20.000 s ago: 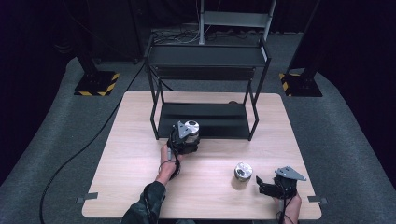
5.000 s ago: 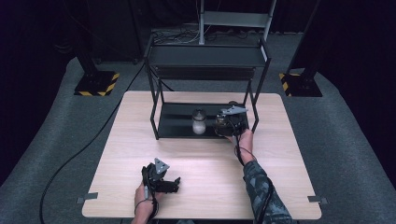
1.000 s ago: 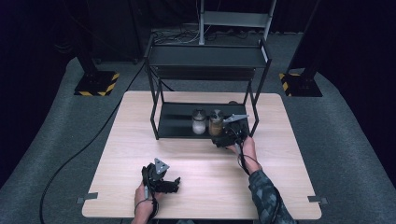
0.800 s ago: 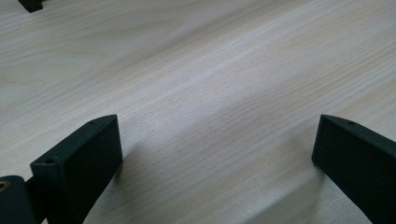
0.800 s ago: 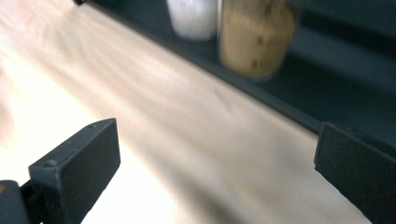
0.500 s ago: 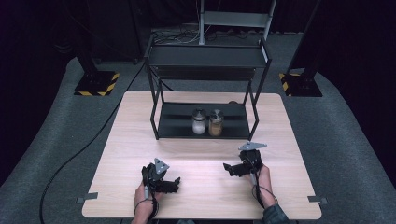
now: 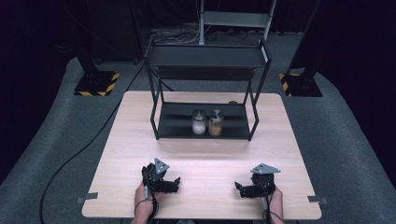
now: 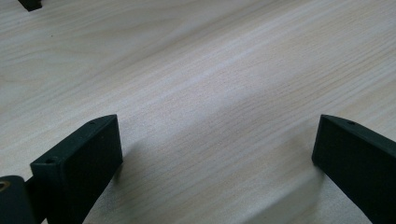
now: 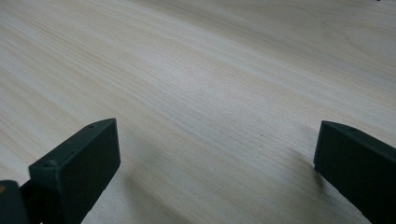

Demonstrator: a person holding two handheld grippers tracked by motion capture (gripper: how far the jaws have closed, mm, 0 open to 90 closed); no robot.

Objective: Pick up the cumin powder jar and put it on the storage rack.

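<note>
Resting on the table (image 7: pixel 205 154), the left gripper (image 7: pixel 173 184) and right gripper (image 7: pixel 239 189) are held released, jaws spread; two jars (image 7: pixel 208 122) are seen upright on the rack's (image 7: pixel 159 126) lower shelf.

Pale wooden table (image 7: pixel 130 154) at centre frame. Black-and-yellow striped stand base (image 7: pixel 97 84) upper left, its twin (image 7: pixel 299 86) upper right. Black cable (image 7: pixel 79 154) crosses the grey floor, lower left.

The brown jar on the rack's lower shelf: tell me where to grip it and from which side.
Grip the brown jar around its body below the lid, coming from the rack's open front with the right gripper. It stands upright, and the white jar crowds its left.
</note>
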